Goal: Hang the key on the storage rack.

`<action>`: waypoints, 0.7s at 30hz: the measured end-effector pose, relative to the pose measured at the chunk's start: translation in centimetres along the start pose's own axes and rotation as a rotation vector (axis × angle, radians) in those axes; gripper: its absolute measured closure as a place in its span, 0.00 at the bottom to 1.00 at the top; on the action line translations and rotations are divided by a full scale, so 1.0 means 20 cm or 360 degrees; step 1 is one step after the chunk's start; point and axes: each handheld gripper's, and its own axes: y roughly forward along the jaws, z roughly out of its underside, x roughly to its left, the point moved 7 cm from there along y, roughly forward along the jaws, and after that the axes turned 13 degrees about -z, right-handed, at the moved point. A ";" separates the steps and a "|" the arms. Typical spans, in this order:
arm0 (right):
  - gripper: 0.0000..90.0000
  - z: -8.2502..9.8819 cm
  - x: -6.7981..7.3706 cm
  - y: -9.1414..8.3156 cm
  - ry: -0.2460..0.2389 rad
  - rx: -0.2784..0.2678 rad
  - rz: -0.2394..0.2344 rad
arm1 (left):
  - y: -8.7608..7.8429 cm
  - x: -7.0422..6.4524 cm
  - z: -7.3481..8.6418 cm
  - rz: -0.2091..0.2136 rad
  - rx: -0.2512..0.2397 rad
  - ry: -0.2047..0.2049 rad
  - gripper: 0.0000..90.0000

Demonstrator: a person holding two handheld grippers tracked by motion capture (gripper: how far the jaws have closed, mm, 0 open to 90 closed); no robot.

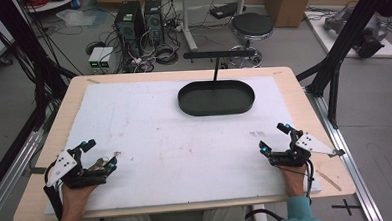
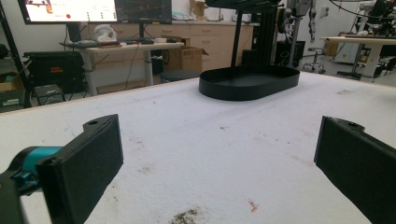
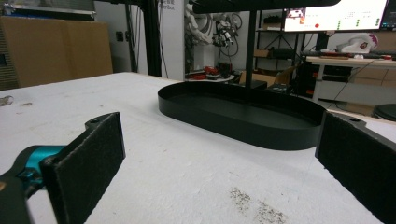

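Tray (image 1: 216,98) lies ahead of both tools, long axis crosswise; right tool (image 1: 280,139) is nearer, left tool (image 1: 100,153) farther, both wide open and empty.

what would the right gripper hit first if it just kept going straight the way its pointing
Probably the black oval metal tray: it lies ahead of the open right gripper, past bare white table cover. Depth is hard to judge, so it might skim the tray's near rim.
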 end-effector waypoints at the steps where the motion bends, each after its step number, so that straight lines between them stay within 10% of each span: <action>1: 0.01 0.00 0.00 0.00 0.0000 0.0000 0.0000 | 0.00 0.00 0.00 0.0002 0.0001 0.0001 0.02; 21: 0.01 0.00 0.00 0.00 -0.0007 -0.0002 0.0008 | 0.01 0.00 0.00 0.0000 0.0019 -0.0015 0.02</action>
